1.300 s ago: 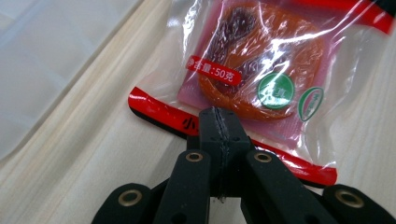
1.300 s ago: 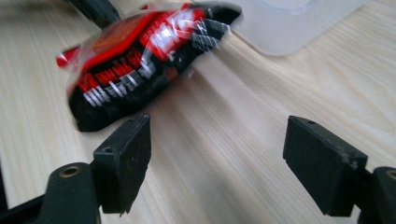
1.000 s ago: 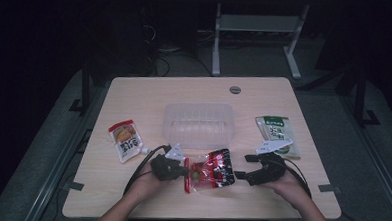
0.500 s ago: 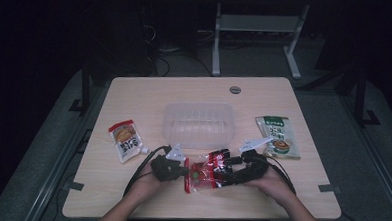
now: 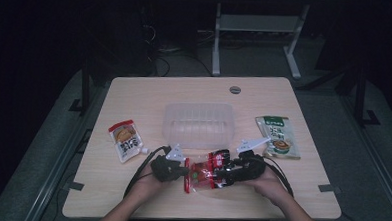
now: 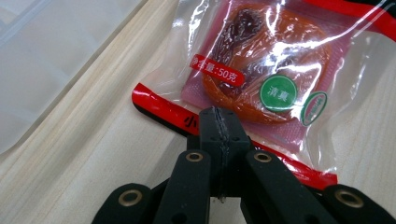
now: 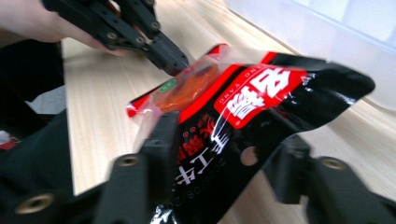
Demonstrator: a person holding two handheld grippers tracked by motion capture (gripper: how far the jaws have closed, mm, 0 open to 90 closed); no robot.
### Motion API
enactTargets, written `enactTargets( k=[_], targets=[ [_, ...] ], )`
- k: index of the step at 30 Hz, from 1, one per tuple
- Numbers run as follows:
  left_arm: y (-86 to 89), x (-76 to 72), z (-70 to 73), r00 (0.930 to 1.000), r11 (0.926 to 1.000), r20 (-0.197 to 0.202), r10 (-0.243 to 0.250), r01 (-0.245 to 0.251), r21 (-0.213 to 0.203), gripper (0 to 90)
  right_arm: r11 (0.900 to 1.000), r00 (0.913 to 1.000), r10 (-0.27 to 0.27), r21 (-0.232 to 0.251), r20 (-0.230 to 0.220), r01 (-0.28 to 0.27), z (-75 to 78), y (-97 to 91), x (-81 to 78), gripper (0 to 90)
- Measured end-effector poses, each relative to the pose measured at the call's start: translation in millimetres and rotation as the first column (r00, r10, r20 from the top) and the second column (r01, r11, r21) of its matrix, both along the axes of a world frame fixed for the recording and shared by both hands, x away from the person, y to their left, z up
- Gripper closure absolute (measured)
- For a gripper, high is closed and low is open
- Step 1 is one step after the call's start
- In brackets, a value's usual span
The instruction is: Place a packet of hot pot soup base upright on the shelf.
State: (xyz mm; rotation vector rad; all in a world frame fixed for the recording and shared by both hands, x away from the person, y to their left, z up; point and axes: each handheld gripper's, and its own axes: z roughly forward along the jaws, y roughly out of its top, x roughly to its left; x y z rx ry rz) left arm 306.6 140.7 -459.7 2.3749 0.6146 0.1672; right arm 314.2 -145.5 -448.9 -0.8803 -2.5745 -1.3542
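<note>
Snack packets lie across the pale wooden desk [image 5: 130, 197], and the leftmost, an orange-and-white pouch [image 5: 125, 140], rests flat near the left edge, well apart from the hands.

Next comes the left tongs [image 5: 184, 171], pressed fully together on the sealed red edge of the red-and-black snack packet [image 5: 209, 173]. The left gripper view shows its jaws meeting on that edge [image 6: 219, 122], with the packet's clear window and the orange-brown food inside lying just beyond. This hand has not shifted over the last second.

The packet sits near the front of the desk, between the two hands and just in front of the clear plastic container [image 5: 198, 123], whose bare tray stands in the middle of the desk.

On the right, the right tongs [image 5: 231, 171] has come in since a second ago, when it stood apart from the packet near the green packet [image 5: 279, 137]. Its jaws have just been closing, and in the right gripper view the packet's black end [image 7: 261, 121] now lies between them; they look about half closed, and I cannot tell for sure whether the pads press the film yet.

With both ends about to be gripped, the packet seems ready to be pulled open or lifted toward the container. The green packet stays flat at the far right.
</note>
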Motion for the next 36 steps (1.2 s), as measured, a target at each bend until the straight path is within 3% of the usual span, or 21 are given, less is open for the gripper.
enactTargets(
  k=[5, 12, 18, 20, 22, 28, 31, 36],
  targets=[
    [-0.7, -0.4, 0.3, 1.0, 1.0, 0.003, -0.001, 0.001, 0.009, 89.6, 0.9998, 0.9997, 0.021, -0.003, 0.016, -0.02, 1.3, 2.1, -1.9, 68.9],
    [-1.0, -0.7, -0.2, 1.0, 1.0, 0.002, 0.003, -0.003, 0.0, 89.6, 0.9971, 0.996, 0.064, -0.043, 0.062, -0.062, 1.7, 8.6, -4.4, 87.1],
    [-0.6, -0.2, -0.5, 1.0, 0.9999, -0.003, 0.009, -0.009, -0.008, 89.5, 0.9952, 0.9927, 0.087, -0.051, 0.083, -0.083, 2.9, 9.8, -4.9, 89.8],
    [-1.1, -0.4, -0.7, 0.9998, 0.9997, -0.012, 0.016, -0.016, -0.017, 89.3, 0.9957, 0.9932, 0.089, -0.033, 0.076, -0.086, 3.0, 8.9, -4.6, 90.0],
    [-0.3, -0.3, 0.5, 0.9999, 1.0, -0.011, 0.001, -0.001, -0.002, 86.2, 0.9954, 0.9931, 0.092, -0.031, 0.072, -0.09, 4.0, 8.3, -5.1, 90.0],
    [3.9, 0.1, 3.5, 0.9997, 0.9995, -0.023, 0.0, -0.001, -0.033, 76.6, 0.9949, 0.9912, 0.101, 0.001, 0.085, -0.101, 9.2, 4.2, -6.0, 90.0],
    [6.3, -0.8, 6.0, 0.9992, 0.9984, -0.035, 0.021, -0.022, -0.051, 65.3, 0.9939, 0.9894, 0.108, 0.011, 0.097, -0.11, 12.0, 2.2, -6.3, 90.0],
    [15.3, -3.8, 14.0, 0.9991, 0.998, -0.042, -0.004, 0.002, -0.063, 48.3, 0.9934, 0.9876, 0.104, 0.035, 0.118, -0.109, 18.5, -1.8, -7.3, 90.0]
  ],
)
